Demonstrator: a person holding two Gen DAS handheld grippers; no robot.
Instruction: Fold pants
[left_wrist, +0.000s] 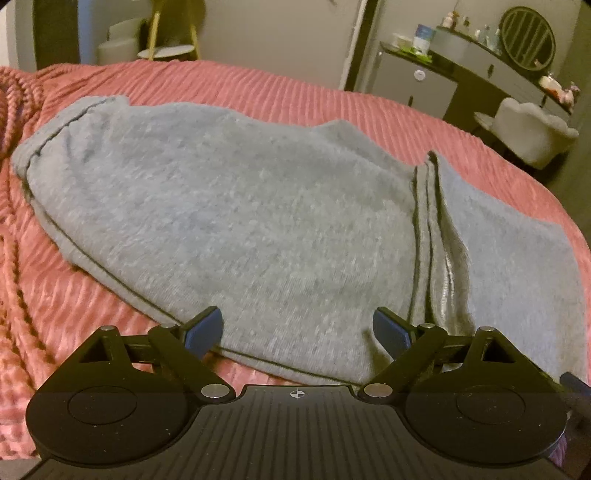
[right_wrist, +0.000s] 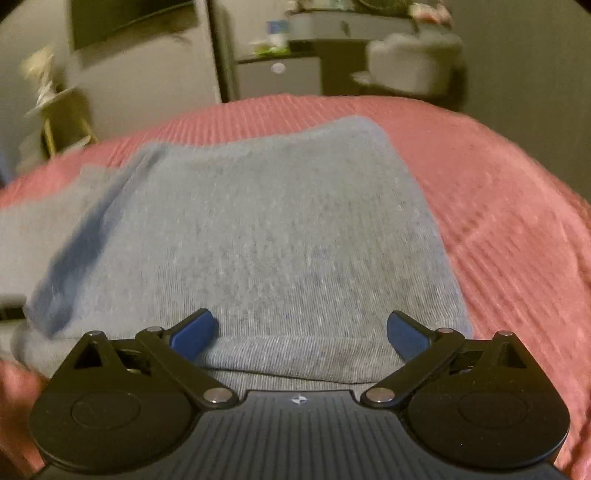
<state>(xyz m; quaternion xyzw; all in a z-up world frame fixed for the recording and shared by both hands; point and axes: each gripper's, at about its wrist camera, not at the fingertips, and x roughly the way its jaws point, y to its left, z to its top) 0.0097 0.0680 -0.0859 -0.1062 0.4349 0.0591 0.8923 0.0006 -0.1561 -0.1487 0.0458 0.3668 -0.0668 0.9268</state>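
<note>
Left wrist view takes in most of the scene: a bed (left_wrist: 314, 96) under a ribbed pink cover fills the space ahead of the tool, and it serves as the folding surface, broad and soft enough to lay the garment out flat. Spread across it, just in front of the fingers and running off to the tool's left, lie the grey pants (left_wrist: 229, 206). They look already doubled over, since stacked hem edges with dark seam lines (left_wrist: 421, 236) stand up just ahead of the right-hand finger, with another flap of grey beyond them to the right. I would judge a first fold done and another yet to come.

Beyond the bed, far ahead and to the right, a dresser (left_wrist: 436, 81) and a pale chair (left_wrist: 535, 129) stand well apart from the work.

Down at the near edge, the left tool (left_wrist: 297, 330) hangs with its blue fingers spread wide, nothing between them, poised over the near seam of the cloth, a likely place to pinch an edge.

From the right wrist view, which is blurred, the right tool (right_wrist: 301, 332) is likewise splayed wide and empty. The pants (right_wrist: 258, 229) lie directly ahead of it and under its tips, a thicker layered band (right_wrist: 288, 358) closest in. Whether either tool touches the fabric I cannot tell.
</note>
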